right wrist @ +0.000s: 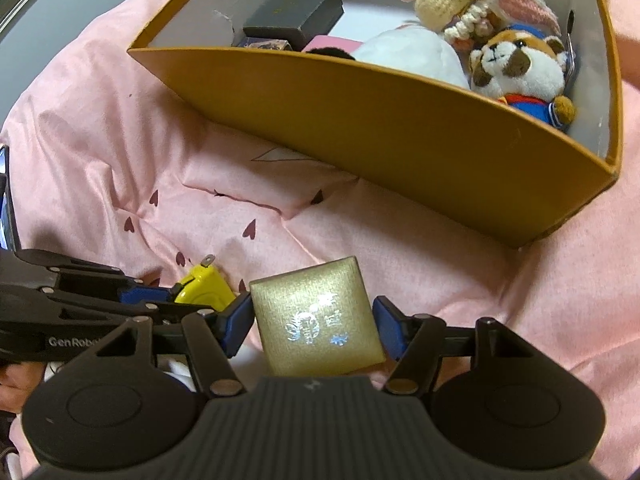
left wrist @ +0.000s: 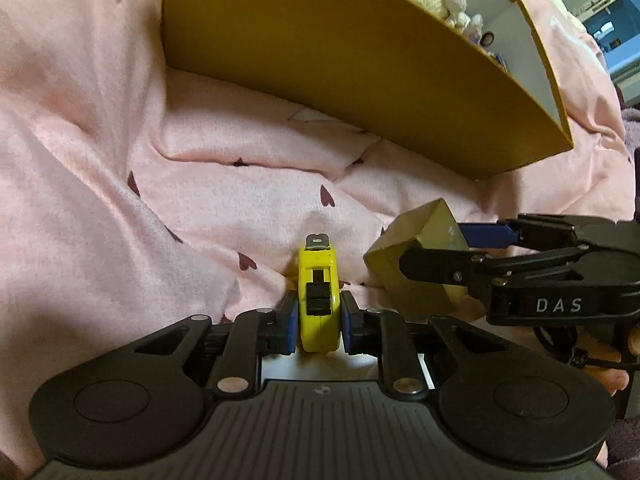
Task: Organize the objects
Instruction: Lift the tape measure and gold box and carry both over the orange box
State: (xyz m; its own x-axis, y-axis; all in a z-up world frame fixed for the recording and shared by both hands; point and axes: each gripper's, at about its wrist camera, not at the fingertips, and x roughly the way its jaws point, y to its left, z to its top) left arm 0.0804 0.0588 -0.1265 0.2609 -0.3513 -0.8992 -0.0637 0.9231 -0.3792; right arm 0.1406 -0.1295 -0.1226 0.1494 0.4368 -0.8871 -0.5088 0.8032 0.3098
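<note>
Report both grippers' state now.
Left gripper: closed on the yellow tape measure.
Right gripper: around the gold box, grip cannot be told.

The left gripper (left wrist: 319,322) points steeply down. Its two blue pads (left wrist: 289,322) squeeze a yellow tape measure (left wrist: 319,300) from both sides. The right gripper (right wrist: 314,322) sits close beside it, also tipped down. Its blue pads (right wrist: 236,324) stand on each side of a gold box (right wrist: 316,316).
</note>
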